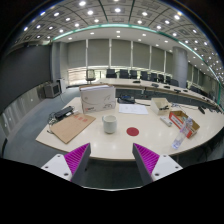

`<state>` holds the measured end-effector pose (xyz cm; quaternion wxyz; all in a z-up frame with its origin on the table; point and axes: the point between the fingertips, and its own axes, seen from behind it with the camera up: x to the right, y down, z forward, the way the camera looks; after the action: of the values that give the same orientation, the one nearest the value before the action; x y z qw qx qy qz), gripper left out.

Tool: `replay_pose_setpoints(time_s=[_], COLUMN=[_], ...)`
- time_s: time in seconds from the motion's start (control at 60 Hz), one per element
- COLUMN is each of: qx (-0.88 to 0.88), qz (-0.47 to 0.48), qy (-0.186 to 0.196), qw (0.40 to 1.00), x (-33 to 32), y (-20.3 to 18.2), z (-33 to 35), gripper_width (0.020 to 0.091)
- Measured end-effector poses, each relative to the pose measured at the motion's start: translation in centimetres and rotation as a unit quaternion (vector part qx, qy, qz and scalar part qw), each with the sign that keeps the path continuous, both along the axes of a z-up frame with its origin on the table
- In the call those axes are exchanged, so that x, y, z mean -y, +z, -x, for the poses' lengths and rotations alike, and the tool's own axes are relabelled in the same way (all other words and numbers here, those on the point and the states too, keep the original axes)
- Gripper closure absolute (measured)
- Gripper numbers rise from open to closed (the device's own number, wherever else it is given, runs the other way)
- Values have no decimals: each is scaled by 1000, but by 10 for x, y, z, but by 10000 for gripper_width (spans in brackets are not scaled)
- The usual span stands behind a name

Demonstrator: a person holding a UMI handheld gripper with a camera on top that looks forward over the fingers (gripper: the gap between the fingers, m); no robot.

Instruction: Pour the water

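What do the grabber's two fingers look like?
The gripper has two pale, whitish fingers. Each finger carries a bright magenta pad with fine ridges on its inner face. The fingers are open with nothing between them. No cables, markings or sleeve show.

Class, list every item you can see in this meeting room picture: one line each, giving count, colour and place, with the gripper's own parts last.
White cup: one, white, on the table beyond the fingers.
Round red coaster: one, red, right of the cup.
Flat brown cardboard piece: one, brown, left of the cup.
White box: one, white, behind the cup.
Clear plastic bottle: one, clear, at the table's right end.
Pale long table: one, cream.
Gripper: one, pink-padded fingers open, holding nothing.
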<state>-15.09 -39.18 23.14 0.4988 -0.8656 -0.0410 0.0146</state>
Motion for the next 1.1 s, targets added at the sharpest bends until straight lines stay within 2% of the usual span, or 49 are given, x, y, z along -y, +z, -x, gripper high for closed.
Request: replay_pose_setpoints(time_s=[0.167, 0.367, 0.667, 0.983, 1.05, 1.1], qx=[6, 24, 18, -4, -8, -7], qz=[-7, -25, -60, -96, -103, -104], qy=[-28, -51, -62, -67, -68, -68], qw=[1000, 998, 996, 993, 992, 992], x=[-7, -25, -78, -180, -197, -208], y=[-8, -40, -89, -135, -138, -144], z=[-54, -185, -337, -415, -422, -425], gripper_width=[242, 242, 243, 242, 283, 372])
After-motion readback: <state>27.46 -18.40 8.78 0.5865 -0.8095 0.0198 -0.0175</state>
